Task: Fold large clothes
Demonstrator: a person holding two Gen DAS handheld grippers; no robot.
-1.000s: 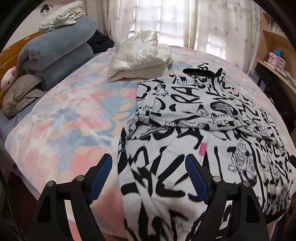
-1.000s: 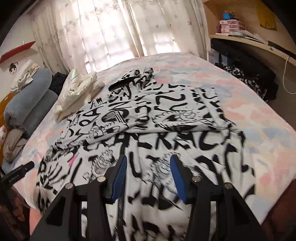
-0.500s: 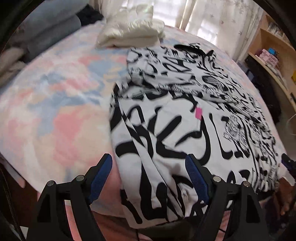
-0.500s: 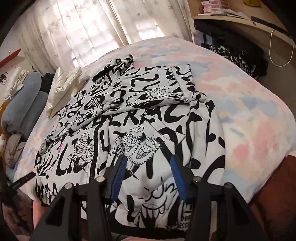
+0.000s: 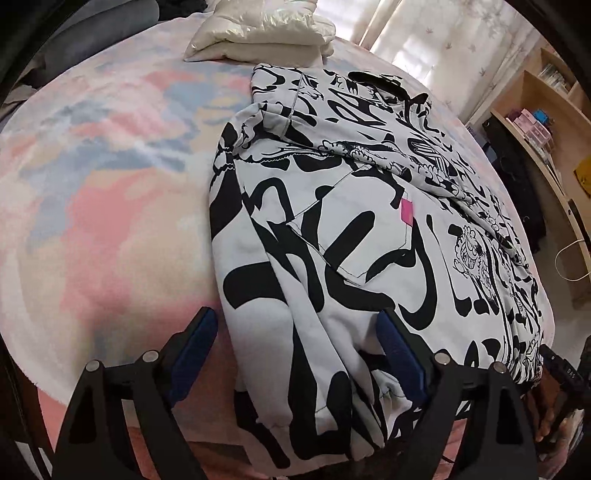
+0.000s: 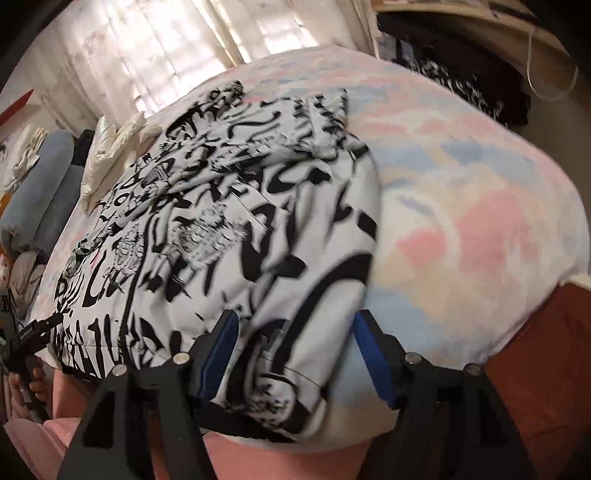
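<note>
A large white hoodie with black graffiti print [image 5: 351, 229] lies spread on the pastel bed cover [image 5: 110, 192], its hem at the near bed edge. My left gripper [image 5: 295, 350] hovers over the hoodie's near left hem corner. Its jaws are opening, the folded hem lies between the blue pads, and they do not press on it. My right gripper [image 6: 295, 354] is over the near right hem corner of the hoodie [image 6: 229, 221]. Its jaws are also opening, with cloth between them and no grip. The right wrist view is motion-blurred.
A folded cream jacket [image 5: 266, 33] lies beyond the hoodie, with grey-blue bolsters [image 6: 48, 173] at the headboard side. Wooden shelves [image 5: 535, 122] and dark clothes [image 6: 461, 85] stand past the bed's right side. The bed cover [image 6: 461, 221] is bare right of the hoodie.
Both grippers have sunk toward the hoodie's near hem and tilted further down. The right one has slid rightward to the hem corner. Both pairs of jaws stand wider.
</note>
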